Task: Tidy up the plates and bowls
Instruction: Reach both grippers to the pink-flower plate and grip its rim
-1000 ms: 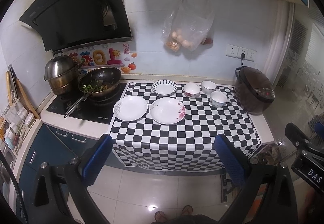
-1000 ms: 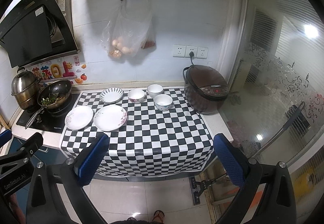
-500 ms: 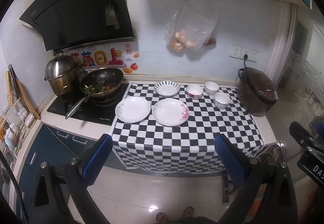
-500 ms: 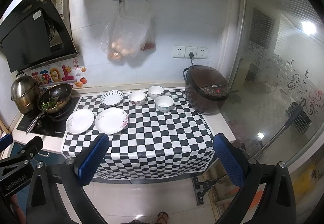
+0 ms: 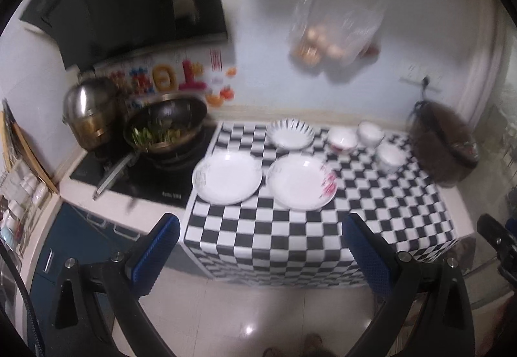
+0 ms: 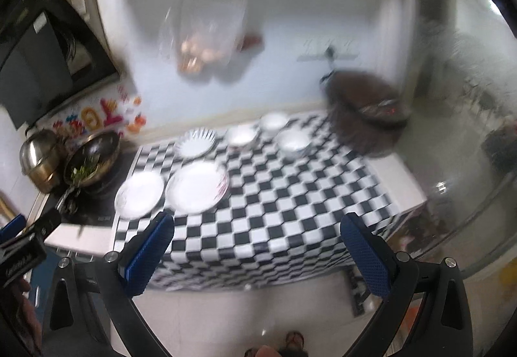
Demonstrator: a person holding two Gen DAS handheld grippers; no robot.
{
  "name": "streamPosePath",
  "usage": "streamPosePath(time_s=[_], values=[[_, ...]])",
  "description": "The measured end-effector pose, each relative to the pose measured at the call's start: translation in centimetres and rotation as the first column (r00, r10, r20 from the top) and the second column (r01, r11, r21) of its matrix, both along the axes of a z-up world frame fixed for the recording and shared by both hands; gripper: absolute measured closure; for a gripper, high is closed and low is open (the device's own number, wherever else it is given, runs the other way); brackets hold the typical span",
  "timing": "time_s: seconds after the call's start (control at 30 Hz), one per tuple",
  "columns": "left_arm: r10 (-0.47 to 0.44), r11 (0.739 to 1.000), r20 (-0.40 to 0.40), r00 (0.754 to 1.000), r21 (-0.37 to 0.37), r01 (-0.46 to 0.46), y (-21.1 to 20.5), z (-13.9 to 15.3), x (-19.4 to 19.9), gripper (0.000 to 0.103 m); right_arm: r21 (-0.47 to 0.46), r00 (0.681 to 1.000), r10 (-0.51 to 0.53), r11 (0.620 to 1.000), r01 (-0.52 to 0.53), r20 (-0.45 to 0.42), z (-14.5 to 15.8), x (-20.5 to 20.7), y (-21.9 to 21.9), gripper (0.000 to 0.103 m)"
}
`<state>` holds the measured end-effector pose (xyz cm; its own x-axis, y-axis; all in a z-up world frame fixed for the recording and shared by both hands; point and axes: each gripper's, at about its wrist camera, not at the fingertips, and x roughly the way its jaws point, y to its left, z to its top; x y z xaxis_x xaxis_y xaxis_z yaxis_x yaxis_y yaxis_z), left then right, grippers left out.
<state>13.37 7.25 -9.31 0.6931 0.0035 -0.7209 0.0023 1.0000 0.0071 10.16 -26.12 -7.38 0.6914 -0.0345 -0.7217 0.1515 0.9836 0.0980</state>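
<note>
On the checkered counter (image 5: 290, 234) lie a plain white plate (image 5: 227, 177), a white plate with red flowers (image 5: 301, 181), a striped shallow dish (image 5: 290, 133) and three small bowls (image 5: 343, 138) (image 5: 370, 132) (image 5: 391, 157). The same dishes show in the right wrist view: plates (image 6: 139, 194) (image 6: 197, 186), dish (image 6: 195, 143), bowls (image 6: 241, 134) (image 6: 274, 121) (image 6: 293, 140). My left gripper (image 5: 260, 255) is open and empty, short of the counter's front edge. My right gripper (image 6: 257, 255) is open and empty, also short of the counter.
A wok with greens (image 5: 164, 129) and a steel pot (image 5: 89, 113) sit on the hob at left. A brown rice cooker (image 5: 444, 145) stands at the counter's right end. A plastic bag (image 5: 336, 30) hangs on the wall. Tiled floor lies below.
Both grippers have moved closer to the counter; the dishes look larger and both views are motion-blurred. The dishes have not moved.
</note>
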Motion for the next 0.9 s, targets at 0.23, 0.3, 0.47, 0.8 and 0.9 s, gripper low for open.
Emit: streamPosePath(time_s=[0.23,0.3,0.47,0.8,0.9], values=[[-0.045,0.998,-0.204,0.978,-0.06,0.034,0.4,-7.6,9.3,0.009,0.129,0.983,0.054,0.991,-0.032,-0.174,-9.0,11.6,1.0,0.0],[-0.058,0.995,-0.268,0.962,-0.089,0.035,0.2,-10.0,12.3,0.01,0.183,0.968,0.083,0.982,-0.039,-0.239,-12.2,16.3,1.1,0.0],[-0.065,0.988,-0.411,0.909,-0.152,0.001,-0.4,-16.3,20.2,0.01,0.27,0.916,0.161,0.961,-0.061,-0.367,-19.5,26.5,0.7,0.0],[-0.01,0.964,-0.619,0.785,-0.216,-0.158,-0.9,-26.9,29.7,0.044,0.377,0.73,0.362,0.913,-0.153,-0.58,-32.9,41.5,2.9,0.02],[-0.006,0.958,-0.65,0.76,-0.22,-0.181,-1.0,-28.6,31.1,0.051,0.381,0.681,0.393,0.907,-0.178,-0.617,-35.5,44.4,4.2,0.03]])
